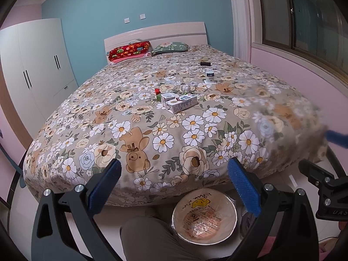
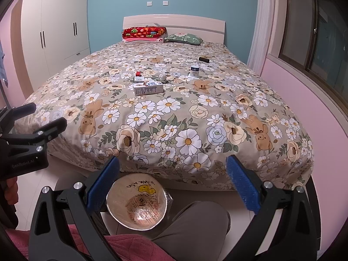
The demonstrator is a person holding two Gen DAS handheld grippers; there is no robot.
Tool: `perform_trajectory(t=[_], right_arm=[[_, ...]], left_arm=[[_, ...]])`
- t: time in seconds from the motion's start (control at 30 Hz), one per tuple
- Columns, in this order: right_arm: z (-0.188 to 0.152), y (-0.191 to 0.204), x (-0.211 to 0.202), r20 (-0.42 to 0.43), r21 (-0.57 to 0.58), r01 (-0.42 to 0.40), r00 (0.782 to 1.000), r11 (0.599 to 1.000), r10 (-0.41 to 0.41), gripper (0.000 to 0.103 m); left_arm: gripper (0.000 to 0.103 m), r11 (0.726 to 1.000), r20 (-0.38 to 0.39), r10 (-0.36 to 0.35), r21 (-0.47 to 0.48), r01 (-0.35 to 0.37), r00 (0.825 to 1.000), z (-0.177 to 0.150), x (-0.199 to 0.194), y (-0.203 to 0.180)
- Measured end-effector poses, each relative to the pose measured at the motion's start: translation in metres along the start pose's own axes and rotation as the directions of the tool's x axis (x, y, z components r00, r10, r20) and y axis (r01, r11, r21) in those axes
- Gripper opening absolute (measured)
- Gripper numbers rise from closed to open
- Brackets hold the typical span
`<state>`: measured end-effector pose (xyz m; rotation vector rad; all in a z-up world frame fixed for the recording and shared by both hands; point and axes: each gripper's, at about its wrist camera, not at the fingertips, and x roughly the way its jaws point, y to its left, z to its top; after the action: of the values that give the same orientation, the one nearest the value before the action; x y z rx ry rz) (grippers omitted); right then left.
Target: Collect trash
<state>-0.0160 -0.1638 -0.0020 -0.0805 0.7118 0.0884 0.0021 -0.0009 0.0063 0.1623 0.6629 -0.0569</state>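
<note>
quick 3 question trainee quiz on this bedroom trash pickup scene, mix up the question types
1. True or false: the left gripper and right gripper are both open and hold nothing.
2. Multiple choice: where is the lined trash bin? A) on the bed B) on the floor at the foot of the bed C) beside the wardrobe
3. Fill in: the white carton lies on its ____ on the floral bedspread.

Key
1. True: both sets of jaws stand wide apart, with nothing between them.
2. B: it sits on the floor below the grippers, by the person's knee.
3. Side: it lies flat, near smaller boxes, with a small white bottle upright further back.
</note>
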Motion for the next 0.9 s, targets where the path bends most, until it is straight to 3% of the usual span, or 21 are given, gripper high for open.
perform_trajectory(t=[0.9], right_arm=[[0.0001, 0.0009, -0.0012, -0.001, 0.005, 0.003, 1.000, 1.000, -0.003, 0.097]], left_arm=[[0.099, 1.000, 0.003, -0.003, -0.005, 0.003, 1.000, -0.0004, -0.0012, 0.0014]])
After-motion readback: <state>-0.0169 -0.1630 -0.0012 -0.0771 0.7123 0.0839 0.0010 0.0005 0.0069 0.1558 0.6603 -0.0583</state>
